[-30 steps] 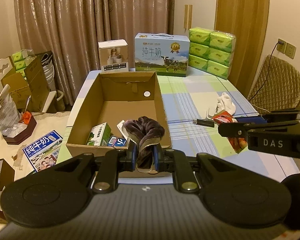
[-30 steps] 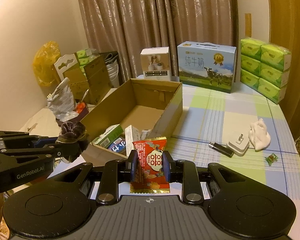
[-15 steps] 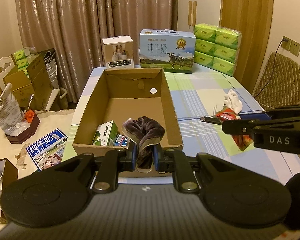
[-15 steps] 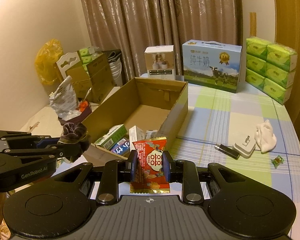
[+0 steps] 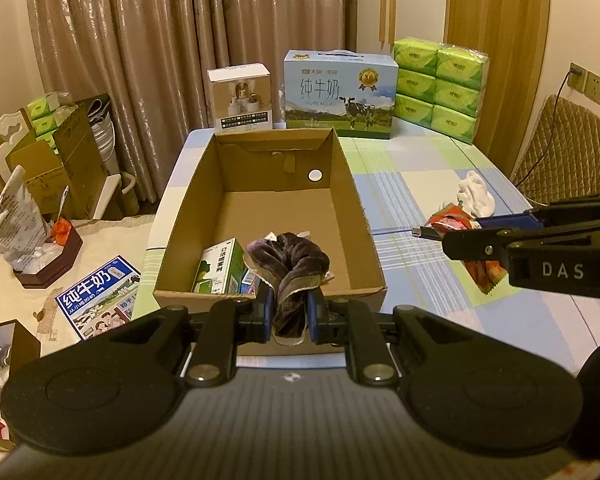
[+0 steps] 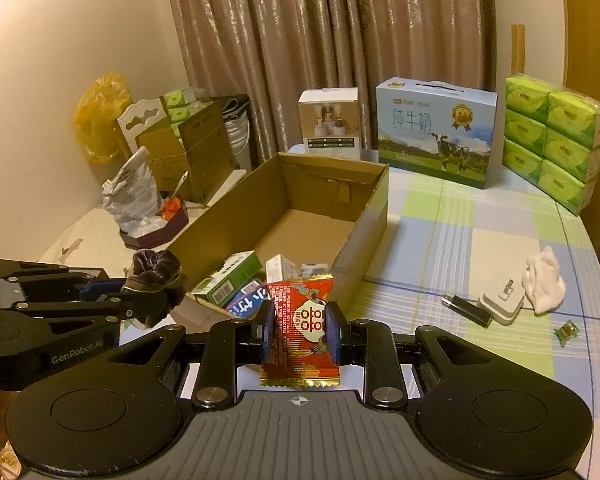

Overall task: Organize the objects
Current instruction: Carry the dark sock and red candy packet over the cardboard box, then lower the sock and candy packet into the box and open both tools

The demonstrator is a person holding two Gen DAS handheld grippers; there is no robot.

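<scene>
We carry left tongs (image 5: 287, 312) clenching the scrunchie (image 5: 288, 256) and right tongs (image 6: 299, 338) clenching the snack packet (image 6: 300, 320) over the cardboard box (image 5: 352, 196), releasing low

Two hand-held grippers of matte black plastic, each built on a broad ribbed grey base flanked by two round black discs. Angled black linkage arms, pinned with silver round-head screws, run to blue finger pads. On the left gripper (image 5: 288, 312), seen from the side in the right wrist view, white lettering reads "GenRobot.AI". The right gripper (image 6: 298, 334) carries the white letters "DAS" on its side in the left wrist view.
</scene>
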